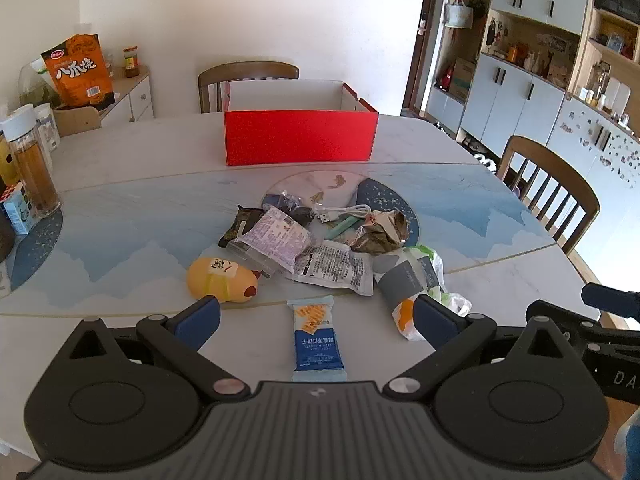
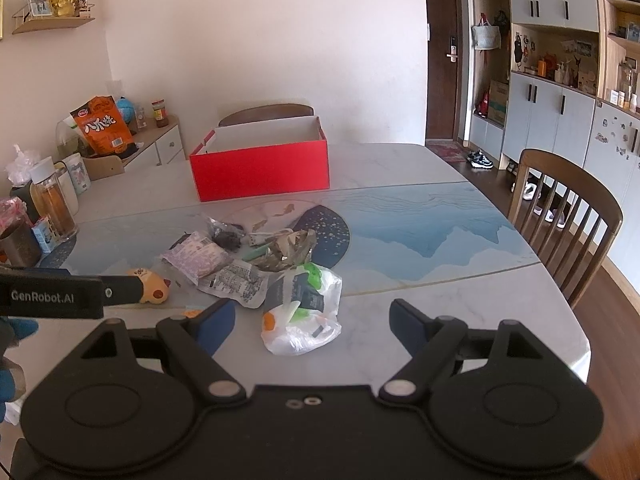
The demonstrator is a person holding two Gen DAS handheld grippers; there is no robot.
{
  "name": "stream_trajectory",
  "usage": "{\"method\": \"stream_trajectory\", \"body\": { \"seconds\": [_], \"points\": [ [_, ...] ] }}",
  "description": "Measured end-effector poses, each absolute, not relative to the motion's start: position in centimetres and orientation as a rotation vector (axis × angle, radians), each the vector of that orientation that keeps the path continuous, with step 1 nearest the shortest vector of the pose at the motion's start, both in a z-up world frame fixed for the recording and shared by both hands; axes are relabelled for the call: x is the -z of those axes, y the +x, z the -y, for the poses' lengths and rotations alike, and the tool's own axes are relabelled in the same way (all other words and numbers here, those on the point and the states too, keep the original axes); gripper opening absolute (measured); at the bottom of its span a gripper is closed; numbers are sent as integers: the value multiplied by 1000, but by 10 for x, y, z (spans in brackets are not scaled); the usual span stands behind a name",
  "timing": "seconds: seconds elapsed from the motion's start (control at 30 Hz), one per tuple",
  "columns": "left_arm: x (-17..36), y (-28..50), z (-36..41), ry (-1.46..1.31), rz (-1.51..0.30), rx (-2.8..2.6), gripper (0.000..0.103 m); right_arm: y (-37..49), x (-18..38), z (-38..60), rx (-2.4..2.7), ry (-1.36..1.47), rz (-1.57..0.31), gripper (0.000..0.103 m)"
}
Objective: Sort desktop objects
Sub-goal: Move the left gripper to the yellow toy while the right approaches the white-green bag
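A heap of small items lies mid-table: a yellow toy (image 1: pixel 222 280), a blue-and-white snack pack (image 1: pixel 317 338), printed sachets (image 1: pixel 336 266), a white USB cable (image 1: pixel 344 212), crumpled foil (image 1: pixel 380 230) and a white plastic bag (image 2: pixel 304 312). Behind the heap stands an open red box (image 1: pixel 300 136). My left gripper (image 1: pixel 316 314) hangs open over the table's near edge, and the snack pack lies on the table between its fingers, untouched. Nothing sits between the fingers of my right gripper (image 2: pixel 312 322), which is open just short of the plastic bag. The left gripper's side (image 2: pixel 52 296) shows at the right view's left edge.
Bottles and jars (image 1: pixel 34 164) crowd the table's left end, with an orange snack bag (image 1: pixel 78 70) on a cabinet behind. Wooden chairs stand at the far side (image 1: pixel 248 80) and the right (image 2: pixel 568 216). Cupboards (image 2: pixel 560 120) line the right wall.
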State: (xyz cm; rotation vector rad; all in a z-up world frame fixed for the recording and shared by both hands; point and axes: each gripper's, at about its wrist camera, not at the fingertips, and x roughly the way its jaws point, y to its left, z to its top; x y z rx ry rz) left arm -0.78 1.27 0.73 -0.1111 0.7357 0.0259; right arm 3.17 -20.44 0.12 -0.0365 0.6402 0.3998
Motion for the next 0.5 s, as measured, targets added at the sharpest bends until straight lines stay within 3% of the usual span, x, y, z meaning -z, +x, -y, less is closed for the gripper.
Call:
{"method": "stream_trajectory", "body": {
  "seconds": [0.5],
  "points": [
    [-10, -7, -12, -126, -716, -54, 103, 36, 0, 205, -450, -44, -630, 85]
  ]
}}
